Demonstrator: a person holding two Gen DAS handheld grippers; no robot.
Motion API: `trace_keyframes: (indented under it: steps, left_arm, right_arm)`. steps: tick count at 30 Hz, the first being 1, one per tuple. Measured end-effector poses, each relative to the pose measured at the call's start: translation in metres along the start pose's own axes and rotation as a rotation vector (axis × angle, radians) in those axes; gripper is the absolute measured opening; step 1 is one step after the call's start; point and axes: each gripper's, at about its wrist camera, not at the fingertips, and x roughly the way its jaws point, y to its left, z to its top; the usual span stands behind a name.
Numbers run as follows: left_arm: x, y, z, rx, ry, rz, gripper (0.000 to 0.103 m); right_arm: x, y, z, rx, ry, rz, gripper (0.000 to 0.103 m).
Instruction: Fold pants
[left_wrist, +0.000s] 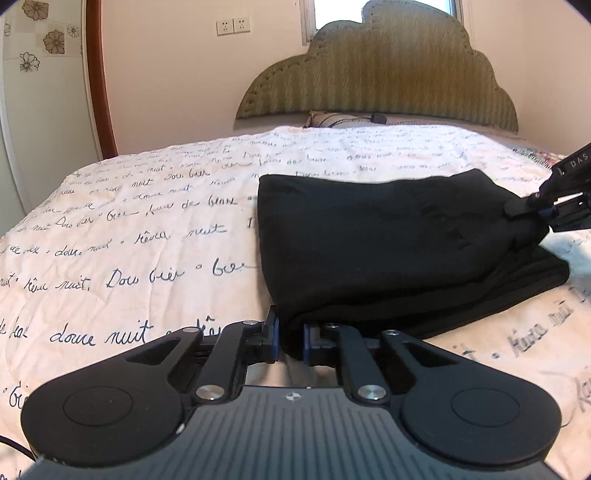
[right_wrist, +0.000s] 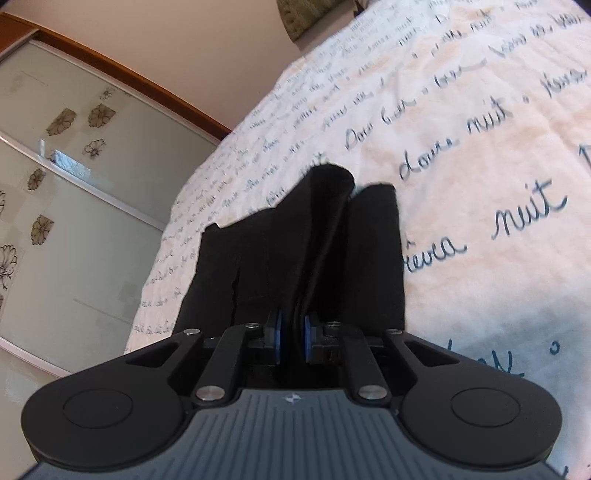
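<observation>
The black pants (left_wrist: 388, 243) lie folded in a thick stack on the white bedspread (left_wrist: 129, 229) with blue handwriting. My left gripper (left_wrist: 290, 338) is shut on the near left corner of the stack, dark cloth pinched between its blue pads. My right gripper (left_wrist: 517, 208) reaches in from the right edge of the left wrist view and is shut on the stack's far right corner, which is lifted into a peak. In the right wrist view my right gripper (right_wrist: 291, 338) clamps bunched black cloth, and the pants (right_wrist: 295, 240) stretch away from it in folds.
A green padded headboard (left_wrist: 380, 77) stands at the far end of the bed, a pillow (left_wrist: 332, 119) below it. A wardrobe with flower-patterned sliding doors (right_wrist: 74, 184) and a brown frame runs along the bed's side. Wall sockets (left_wrist: 232, 26) sit above.
</observation>
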Motion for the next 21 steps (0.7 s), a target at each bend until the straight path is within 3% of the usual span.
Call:
trace_keyframes:
  steps: [3, 6, 10, 15, 17, 19, 21]
  left_arm:
    - [0.006, 0.001, -0.004, -0.001, 0.018, -0.003, 0.01]
    - [0.01, -0.001, -0.008, 0.001, 0.014, 0.007, 0.01]
    - [0.011, 0.0, -0.007, 0.004, 0.018, 0.003, 0.01]
    - [0.011, -0.001, -0.008, 0.01, 0.018, 0.009, 0.01]
    - [0.011, -0.002, -0.008, 0.014, 0.018, 0.013, 0.01]
    - [0.011, -0.002, -0.007, 0.017, 0.02, 0.012, 0.01]
    - [0.011, -0.002, -0.007, 0.014, 0.021, 0.011, 0.011]
  right_arm:
    - [-0.004, -0.001, 0.004, 0.0, -0.001, 0.002, 0.01]
    - [0.008, -0.015, -0.001, 0.033, 0.053, -0.023, 0.01]
    - [0.008, -0.04, -0.008, 0.165, 0.016, 0.047, 0.013]
    - [0.008, -0.039, -0.004, 0.182, -0.003, 0.088, 0.018]
    - [0.017, -0.032, 0.001, 0.166, 0.014, 0.08, 0.037]
    - [0.03, -0.024, 0.004, 0.144, 0.046, 0.078, 0.05]
    - [0.036, -0.019, 0.005, 0.115, 0.061, 0.066, 0.05]
